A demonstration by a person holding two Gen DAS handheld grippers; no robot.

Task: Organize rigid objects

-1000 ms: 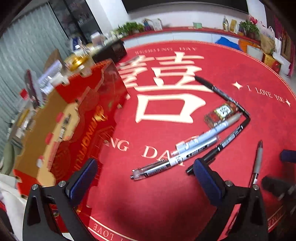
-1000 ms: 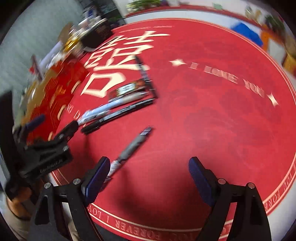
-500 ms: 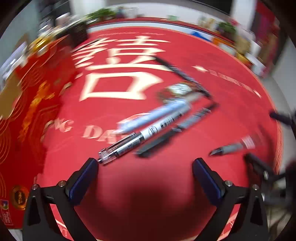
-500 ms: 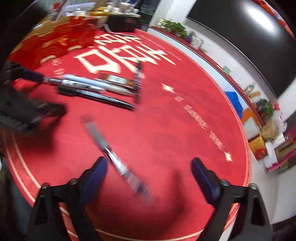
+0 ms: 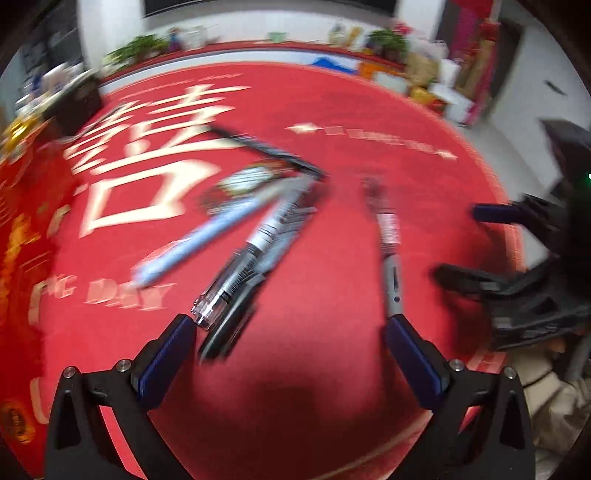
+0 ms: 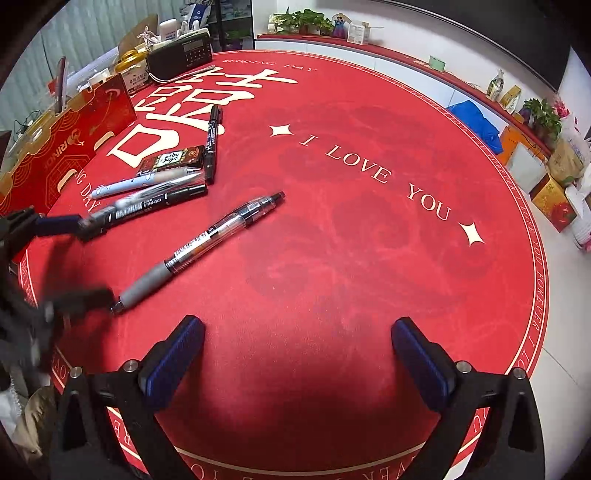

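Several pens lie on a round red tablecloth (image 6: 369, 221). A clear gel pen with a grey grip (image 6: 199, 247) lies alone, blurred in the left wrist view (image 5: 389, 251). Beyond it is a cluster: a light blue pen (image 6: 144, 182), a clear pen on a black marker (image 6: 155, 205), a small dark packet (image 6: 171, 160) and a second black marker (image 6: 212, 144). My left gripper (image 5: 288, 328) is open over the near ends of the clustered pens; its fingers also show at the left of the right wrist view (image 6: 74, 260). My right gripper (image 6: 297, 332) is open over bare cloth.
A red gift box (image 6: 62, 147) stands at the table's left side, with a black radio-like device (image 6: 181, 55) and clutter behind it. The table edge curves round on the right, with cartons on the floor (image 6: 554, 184) beyond it. A ledge with plants (image 6: 299, 18) runs along the far wall.
The left gripper has swung right, from beside the gift box to over the pens. The right gripper has drawn back from the grey-grip pen, which now lies farther off at its left.
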